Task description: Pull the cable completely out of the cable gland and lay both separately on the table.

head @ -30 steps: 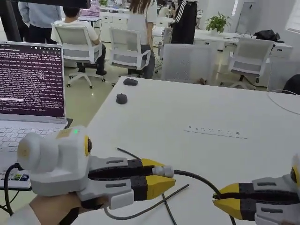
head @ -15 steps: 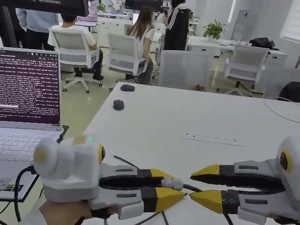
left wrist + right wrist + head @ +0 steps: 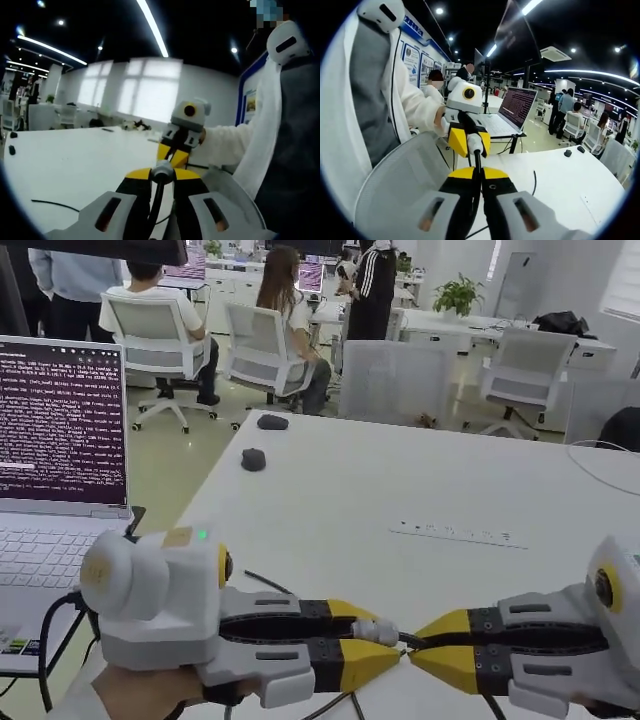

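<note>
The task is at its start: nothing is pulled apart and nothing is laid down. The left hand-held gripper (image 3: 386, 637) pinches the cable gland (image 3: 368, 629) between its yellow tips, and both are held in the air over the near edge of the counter (image 3: 450, 480). In the left gripper view the gland (image 3: 162, 171) sits at the tips, with a black line running back from it between the jaws. I take that line to be the tail of the cable, so the cable is threaded through the gland.

The right hand-held gripper (image 3: 413, 643) faces the left one, almost tip to tip. Its jaws are pressed together on the cable (image 3: 477, 161) just beside the gland's mouth. In the right gripper view the cable runs straight from those jaws up to the gland (image 3: 474, 144).

Both grips look set, so the step in hand seems to be the pull itself. What is left:
- Draw the two hand-held grippers apart until the tail slips clear of the gland.
- Set the gland and the cable down apart from each other on the counter.

The middle of the counter is bare. A laptop (image 3: 60, 420) stands beyond its left edge, and two computer mice (image 3: 254, 459) lie near the far left corner.
</note>
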`<control>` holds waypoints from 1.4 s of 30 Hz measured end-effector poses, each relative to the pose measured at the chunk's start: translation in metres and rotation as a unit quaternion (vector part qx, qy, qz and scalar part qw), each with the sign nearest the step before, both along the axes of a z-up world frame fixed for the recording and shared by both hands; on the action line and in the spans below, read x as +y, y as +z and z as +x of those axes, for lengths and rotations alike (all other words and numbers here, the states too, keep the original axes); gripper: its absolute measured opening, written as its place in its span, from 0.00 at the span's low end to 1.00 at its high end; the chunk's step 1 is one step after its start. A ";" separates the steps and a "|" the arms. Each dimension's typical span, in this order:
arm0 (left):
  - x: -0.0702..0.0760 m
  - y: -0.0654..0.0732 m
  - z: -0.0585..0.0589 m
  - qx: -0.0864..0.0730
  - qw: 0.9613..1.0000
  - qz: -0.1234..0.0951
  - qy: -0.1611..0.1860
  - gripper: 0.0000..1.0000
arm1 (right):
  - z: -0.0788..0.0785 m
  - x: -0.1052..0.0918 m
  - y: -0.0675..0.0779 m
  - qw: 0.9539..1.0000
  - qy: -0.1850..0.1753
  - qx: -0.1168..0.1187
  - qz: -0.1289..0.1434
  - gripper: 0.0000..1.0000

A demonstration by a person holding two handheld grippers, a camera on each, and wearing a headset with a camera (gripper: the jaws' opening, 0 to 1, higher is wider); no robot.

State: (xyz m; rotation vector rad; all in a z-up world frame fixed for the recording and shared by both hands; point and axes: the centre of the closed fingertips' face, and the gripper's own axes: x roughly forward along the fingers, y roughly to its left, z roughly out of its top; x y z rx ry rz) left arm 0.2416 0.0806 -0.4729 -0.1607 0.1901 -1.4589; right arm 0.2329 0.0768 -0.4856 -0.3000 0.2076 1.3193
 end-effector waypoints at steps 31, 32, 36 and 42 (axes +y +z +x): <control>0.023 -0.003 0.016 0.007 1.000 -0.005 0.020 0.16 | 0.025 -0.042 -0.042 0.996 -0.062 0.033 -0.049 0.02; 0.023 -0.003 0.016 0.006 1.000 -0.004 0.019 0.16 | 0.024 -0.041 -0.041 0.996 -0.063 0.033 -0.048 0.02; 0.022 -0.001 0.015 0.003 1.000 -0.004 0.017 0.16 | 0.025 -0.042 -0.042 0.996 -0.064 0.032 -0.050 0.02; 0.021 0.000 0.016 -0.005 1.000 0.005 0.016 0.16 | 0.025 -0.041 -0.040 0.996 -0.068 0.032 -0.055 0.03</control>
